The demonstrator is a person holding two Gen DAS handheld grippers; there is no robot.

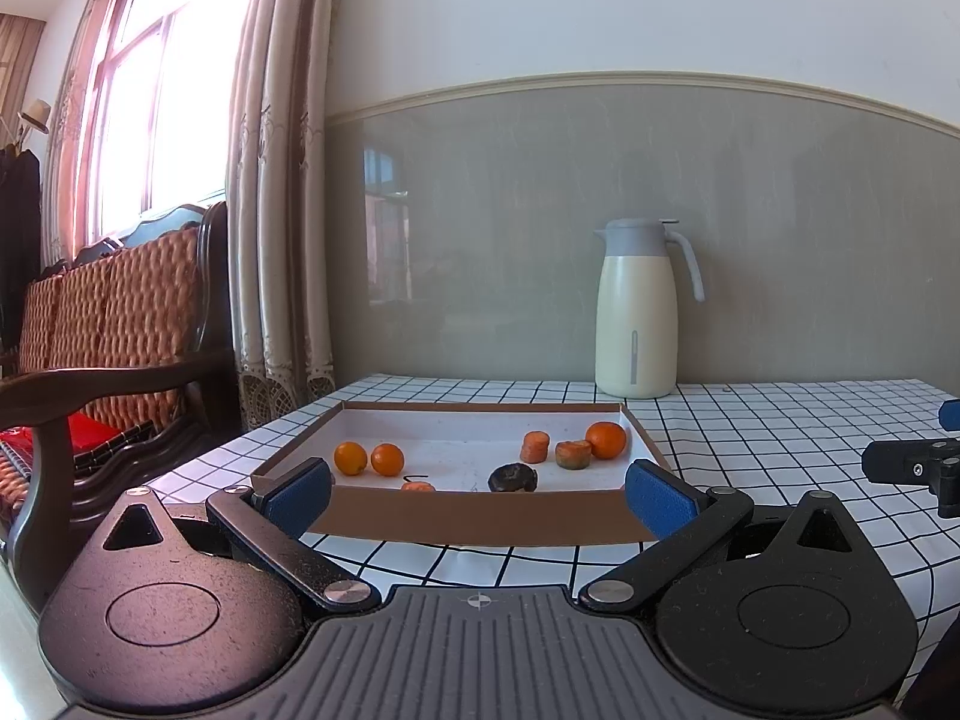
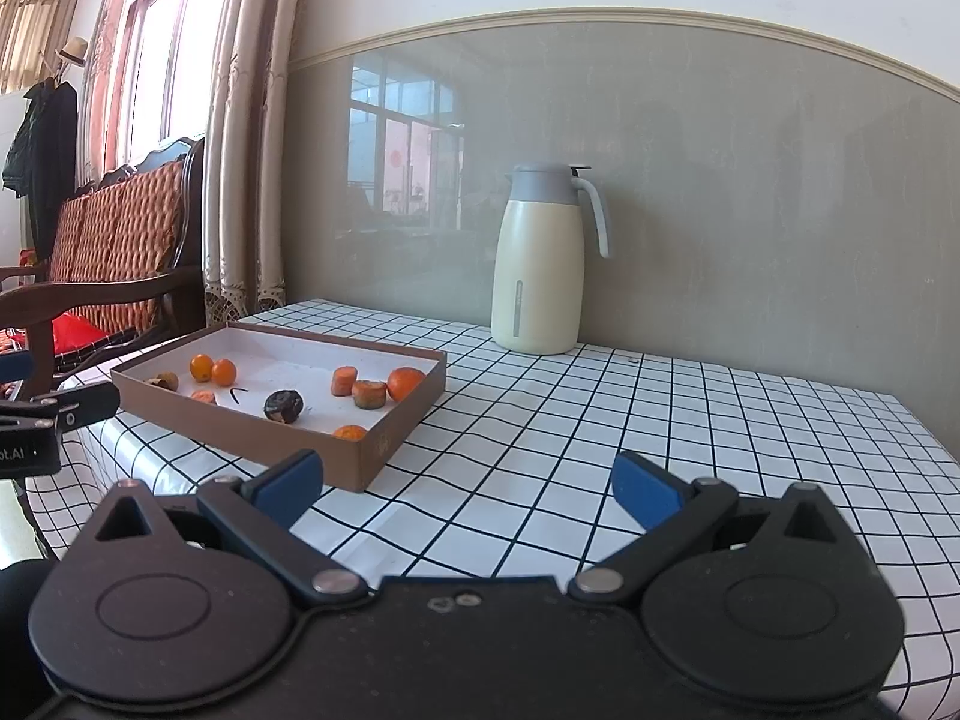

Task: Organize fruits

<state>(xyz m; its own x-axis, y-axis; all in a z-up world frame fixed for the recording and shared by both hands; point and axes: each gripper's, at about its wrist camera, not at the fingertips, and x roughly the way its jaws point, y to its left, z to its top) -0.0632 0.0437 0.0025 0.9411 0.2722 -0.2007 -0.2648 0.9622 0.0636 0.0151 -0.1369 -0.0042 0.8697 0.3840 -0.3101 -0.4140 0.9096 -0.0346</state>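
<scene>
both hand-held grippers, left (image 1: 477, 495) and right (image 2: 468, 486), gape wide, empty.

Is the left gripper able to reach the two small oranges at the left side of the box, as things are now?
Probably yes. The left gripper is open and faces the box. The two small oranges lie apart from the other pieces; only the low near wall stands between, so it must go over it.

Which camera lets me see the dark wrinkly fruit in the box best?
The right wrist view shows the dark fruit best: it looks down into the box, so the whole fruit shows. In the left wrist view the fruit sits just behind the box's near wall, which hides its bottom edge.
</scene>
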